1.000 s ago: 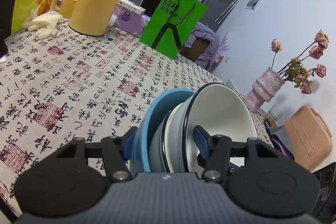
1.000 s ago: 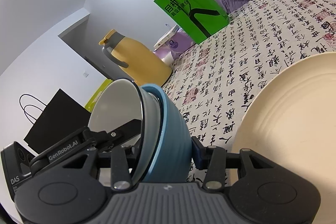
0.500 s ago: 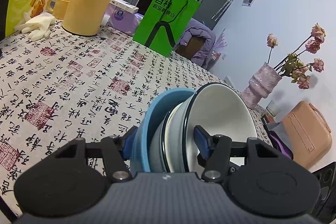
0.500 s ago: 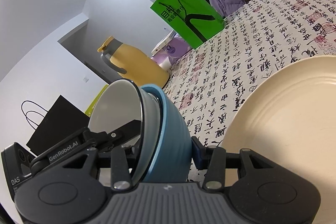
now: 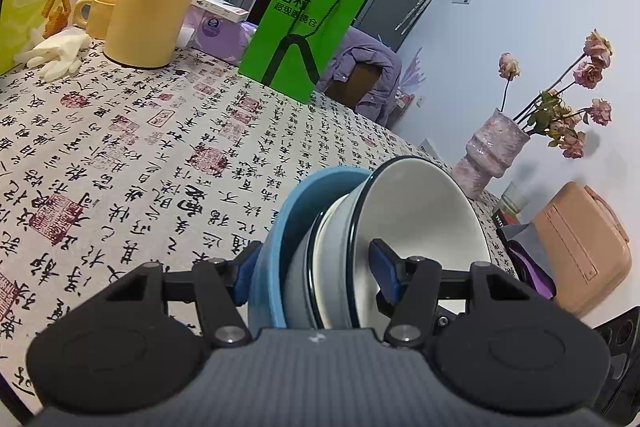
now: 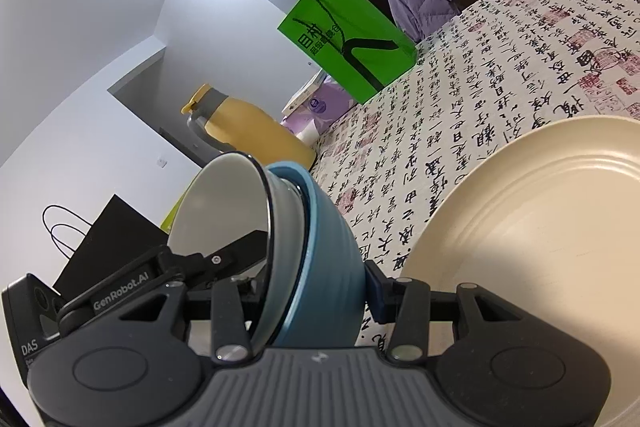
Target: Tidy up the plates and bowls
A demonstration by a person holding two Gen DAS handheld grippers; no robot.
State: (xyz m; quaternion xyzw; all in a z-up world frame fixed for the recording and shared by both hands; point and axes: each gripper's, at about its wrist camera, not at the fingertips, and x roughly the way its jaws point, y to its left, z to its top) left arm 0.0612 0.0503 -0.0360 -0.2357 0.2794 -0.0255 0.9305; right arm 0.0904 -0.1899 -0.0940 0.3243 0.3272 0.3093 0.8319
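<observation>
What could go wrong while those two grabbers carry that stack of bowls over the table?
1. The nested bowls sit tipped on their side, clamped only across their rims by the left gripper and right gripper; the white inner bowl might slide out.
2. If one gripper drifts from the other, the grip could loosen and the stack drop onto the table.
3. The cream plate lies close beside the stack; the blue bowl may knock it.

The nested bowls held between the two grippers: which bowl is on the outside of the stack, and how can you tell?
The blue bowl. It wraps round the grey bowl and the white-lined, dark-rimmed bowl, which sits innermost.
</observation>
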